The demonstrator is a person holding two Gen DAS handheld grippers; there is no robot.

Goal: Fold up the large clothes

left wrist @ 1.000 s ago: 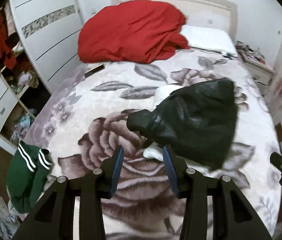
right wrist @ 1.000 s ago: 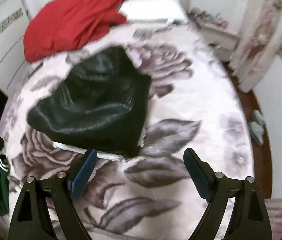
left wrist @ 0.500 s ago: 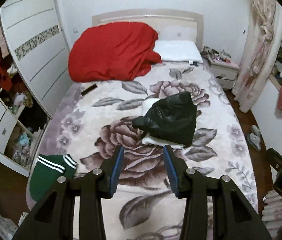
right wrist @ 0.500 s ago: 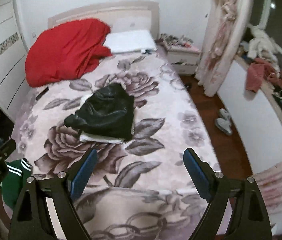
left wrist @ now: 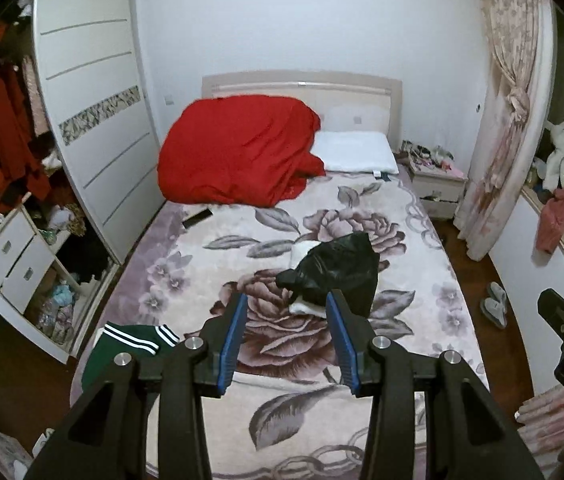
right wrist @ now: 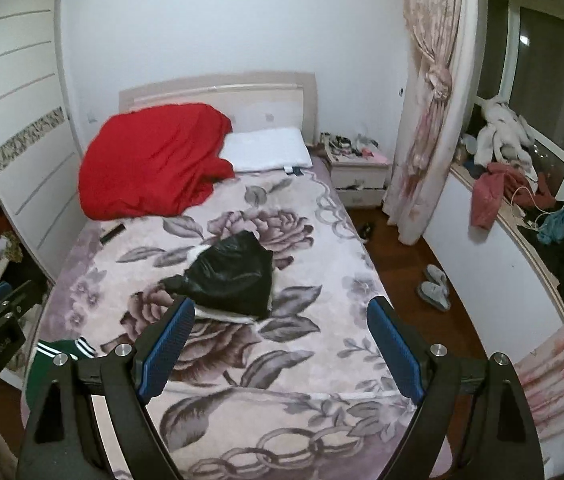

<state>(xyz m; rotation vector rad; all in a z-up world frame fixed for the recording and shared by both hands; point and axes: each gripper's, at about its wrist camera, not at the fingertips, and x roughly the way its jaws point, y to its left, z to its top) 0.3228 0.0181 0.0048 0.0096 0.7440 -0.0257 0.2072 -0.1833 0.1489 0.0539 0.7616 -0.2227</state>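
Slippers (right wrist: 434, 286) clearer right view, wardrobe (left wrist: 94, 128) left

bed (left wrist: 433, 280) | black garment (left wrist: 337, 272) | red quilt (left wrist: 238, 152) | pillow (left wrist: 355, 152) | green garment (left wrist: 122, 350)

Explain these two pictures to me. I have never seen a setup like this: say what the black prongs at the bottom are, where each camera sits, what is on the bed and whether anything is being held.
A person holds one two-finger gripper in each hand, with a wide-angle camera on each looking along its fingers. One picture comes from the left gripper, the other from the right gripper. Both stand open and hold nothing. On the floral blanket lies a folded black garment with white fabric under it. A red bedcover and a white pillow lie by the headboard, and a green garment with white stripes lies at the near left corner.
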